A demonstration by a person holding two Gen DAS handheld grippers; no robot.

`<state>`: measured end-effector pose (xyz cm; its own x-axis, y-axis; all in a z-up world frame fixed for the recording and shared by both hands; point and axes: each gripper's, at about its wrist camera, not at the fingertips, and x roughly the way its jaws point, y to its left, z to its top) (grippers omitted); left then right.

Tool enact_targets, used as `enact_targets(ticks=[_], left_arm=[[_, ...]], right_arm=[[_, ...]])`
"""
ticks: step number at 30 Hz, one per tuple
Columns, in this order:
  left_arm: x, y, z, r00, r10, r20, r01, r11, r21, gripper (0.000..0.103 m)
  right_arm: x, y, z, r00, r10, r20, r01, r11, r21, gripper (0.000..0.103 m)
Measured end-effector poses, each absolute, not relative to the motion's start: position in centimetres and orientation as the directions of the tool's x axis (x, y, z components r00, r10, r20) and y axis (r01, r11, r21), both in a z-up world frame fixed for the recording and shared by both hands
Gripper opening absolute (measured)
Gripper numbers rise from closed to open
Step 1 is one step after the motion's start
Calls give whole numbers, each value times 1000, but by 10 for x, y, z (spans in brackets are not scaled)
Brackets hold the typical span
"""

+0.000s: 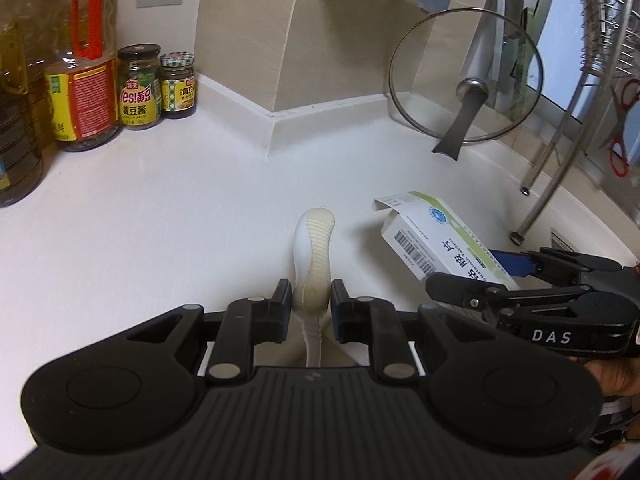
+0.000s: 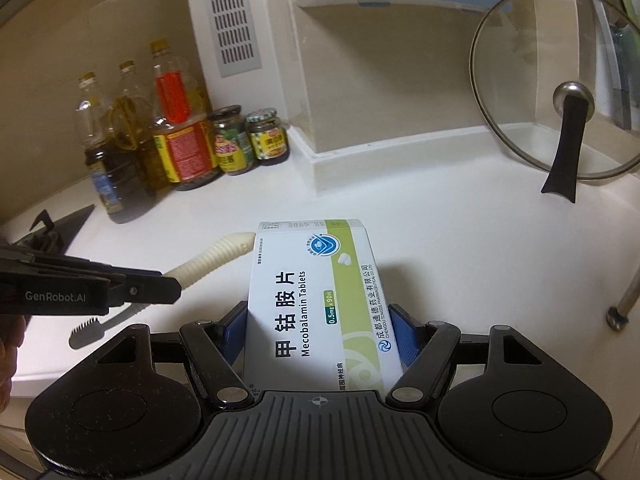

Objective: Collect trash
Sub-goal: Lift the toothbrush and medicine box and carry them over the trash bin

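My left gripper (image 1: 311, 298) is shut on a white toothbrush (image 1: 314, 252) by its ribbed handle, held above the white counter (image 1: 160, 220). In the right wrist view the toothbrush handle (image 2: 216, 258) sticks out past the left gripper's fingers (image 2: 160, 286), and its bristle head (image 2: 86, 326) hangs below them. My right gripper (image 2: 318, 330) is shut on a white and green medicine box (image 2: 316, 300) labelled Mecobalamin Tablets. In the left wrist view the box (image 1: 432, 236) shows at the right with one end flap open, held by the right gripper (image 1: 480, 276).
Oil bottles (image 1: 82, 80) and sauce jars (image 1: 138, 88) stand at the back left of the counter. A glass pot lid (image 1: 466, 76) leans on the back wall at the right. A metal dish rack (image 1: 580, 120) with red scissors (image 1: 620, 136) stands at the far right.
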<state>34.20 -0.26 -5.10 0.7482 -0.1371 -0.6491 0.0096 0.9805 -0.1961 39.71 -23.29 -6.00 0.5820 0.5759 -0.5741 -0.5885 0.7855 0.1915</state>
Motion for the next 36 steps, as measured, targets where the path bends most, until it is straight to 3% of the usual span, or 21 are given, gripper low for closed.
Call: enact_targets(ticks=[20,36], left_arm=[[231,4,-50,743,-148,-653,6,977,-214,18],[187,16,-86,677,-148,-721,-15,976,-215,18]], right_arm=[[283,-220,-50,591,605,-534,-607,769,199,72],[239,-216,-79,577,558,-596,-563,801,205,72]])
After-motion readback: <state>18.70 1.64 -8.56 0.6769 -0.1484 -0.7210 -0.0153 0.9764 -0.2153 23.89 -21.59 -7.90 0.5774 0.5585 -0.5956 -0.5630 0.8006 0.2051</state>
